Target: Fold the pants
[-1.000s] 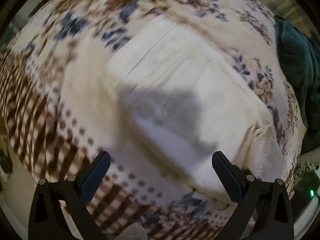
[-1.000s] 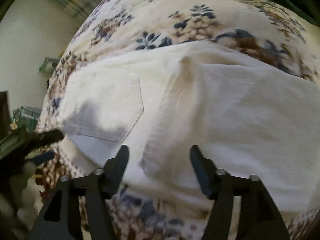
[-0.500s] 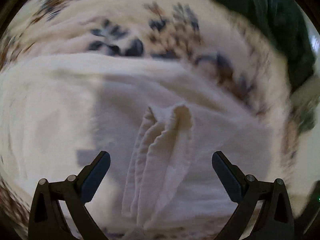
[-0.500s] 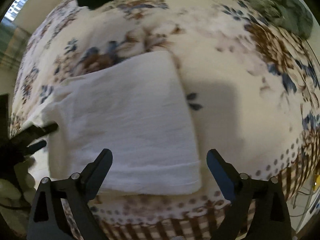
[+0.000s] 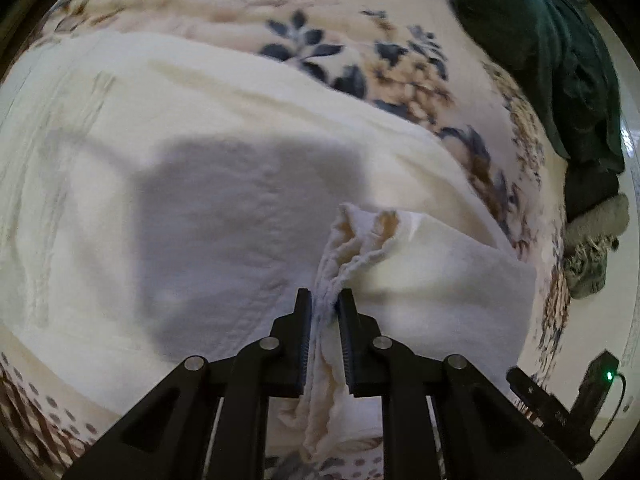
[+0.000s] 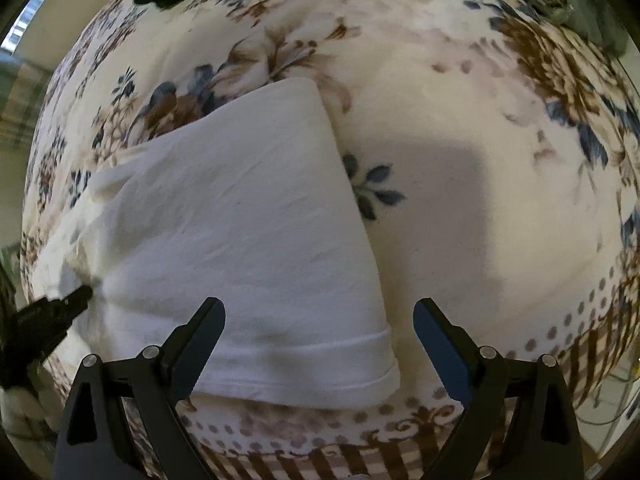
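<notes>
White pants (image 5: 180,168) lie spread on a floral bedspread (image 5: 360,52). My left gripper (image 5: 325,300) is shut on a bunched edge of the pants (image 5: 352,236), which stands up in gathered pleats between the pads. In the right wrist view the pants (image 6: 240,220) lie as a flat folded panel with a hemmed end (image 6: 304,364) near the front. My right gripper (image 6: 318,312) is open and empty, its jaws wide, hovering over the hemmed end's right corner. The left gripper (image 6: 68,300) shows at the far left of that view, touching the pants.
A dark green blanket (image 5: 560,48) lies at the bed's far right, with a grey fringed cloth (image 5: 596,248) below it. A black device with a green light (image 5: 600,380) sits off the bed's right. The bedspread's checked border (image 6: 400,460) runs along the near edge.
My left gripper has closed on the bunched pants edge it was straddling half a second ago. My right gripper has stayed open and shifted slightly closer to the hemmed end.
</notes>
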A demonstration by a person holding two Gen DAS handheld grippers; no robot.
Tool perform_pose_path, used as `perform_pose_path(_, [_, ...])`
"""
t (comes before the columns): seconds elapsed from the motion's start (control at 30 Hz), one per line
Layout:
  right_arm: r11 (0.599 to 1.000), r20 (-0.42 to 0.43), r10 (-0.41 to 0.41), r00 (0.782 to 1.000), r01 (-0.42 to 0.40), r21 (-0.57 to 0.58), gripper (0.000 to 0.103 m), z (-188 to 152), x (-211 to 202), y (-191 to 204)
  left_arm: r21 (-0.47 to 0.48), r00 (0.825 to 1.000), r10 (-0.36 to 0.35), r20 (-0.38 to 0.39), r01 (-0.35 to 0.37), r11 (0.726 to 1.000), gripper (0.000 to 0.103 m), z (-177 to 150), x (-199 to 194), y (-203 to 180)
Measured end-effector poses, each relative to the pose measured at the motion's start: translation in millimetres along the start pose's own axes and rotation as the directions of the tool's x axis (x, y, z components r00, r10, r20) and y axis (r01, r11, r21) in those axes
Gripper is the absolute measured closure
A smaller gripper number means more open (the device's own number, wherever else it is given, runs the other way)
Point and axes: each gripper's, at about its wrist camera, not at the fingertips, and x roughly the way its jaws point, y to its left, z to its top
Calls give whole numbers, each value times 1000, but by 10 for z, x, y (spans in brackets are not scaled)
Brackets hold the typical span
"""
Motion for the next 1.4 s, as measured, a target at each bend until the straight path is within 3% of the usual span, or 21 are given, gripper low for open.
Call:
perform_pose_path(0.1, [998,7,-34,999,34,-54,7,-60,-103,138,-67,999,-23,-28,21,998,84,13,-27,85])
perform_pose_path(0.17, [997,21,8,1000,-7,-83,20,-119,-167,296,-72,1000,-10,5,10,997,83,-47,-204,54])
perform_pose_path(0.2, [995,15,32,999,-30,-99,38,-138,-174,367,-54,999,1,39,1,999,76,-103,-317,6])
perform_pose_path(0.23, [991,-4,54,999,-54,-121,54,-163,-150,471,-35,998,-4,62,6,999,63,-164,-397,-52])
perform_pose_path(0.27, [987,-28,69,997,-72,-144,59,-186,-99,589,-15,997,-16,70,17,1000,53,-204,-421,-106])
perform_pose_path(0.3, [983,-47,89,995,-96,-158,63,-211,-35,700,25,997,-33,66,31,999,34,-282,-415,-198])
perform_pose_path(0.4, [972,-103,127,987,-144,-187,65,-280,176,938,94,1000,-13,7,12,996,31,-456,-205,-293])
perform_pose_path(0.5, [963,-157,90,984,-126,-240,65,-423,358,1105,93,993,106,-59,-101,991,32,-665,51,-120])
perform_pose_path(0.6, [951,-162,58,985,-104,-291,65,-548,359,1125,69,992,113,-63,-109,992,32,-801,67,101])
perform_pose_path(0.77, [963,-173,39,984,-83,-255,62,-486,303,1071,63,989,123,-82,-118,991,31,-846,-2,136])
perform_pose_path(0.83, [972,-137,11,991,-43,-231,26,-420,186,1039,21,994,77,-82,-76,997,31,-814,-103,172])
perform_pose_path(0.87, [976,-112,9,994,-33,-213,20,-378,110,1031,-27,997,13,-70,-15,1000,31,-783,-221,253])
perform_pose_path(0.93, [984,-81,45,996,-58,-170,18,-309,-23,988,-95,997,-66,-33,63,994,26,-741,-415,422])
perform_pose_path(1.03, [989,-58,56,997,-63,-133,18,-196,-143,926,-190,993,-87,82,101,977,10,-685,-763,795])
perform_pose_path(1.17, [990,-71,10,997,-20,-139,18,-132,-136,871,-359,974,-8,226,91,929,10,-580,-1027,1477])
perform_pose_path(1.27, [991,-91,-9,996,-3,-134,18,-69,-28,923,-527,944,46,327,141,838,10,-576,-1041,2066])
perform_pose_path(1.33, [990,-89,-22,996,9,-142,18,-55,27,970,-583,944,15,330,191,790,12,-503,-934,2303])
perform_pose_path(1.4, [988,-88,-36,995,22,-154,18,-51,88,1041,-599,930,3,368,235,766,14,-467,-871,2409])
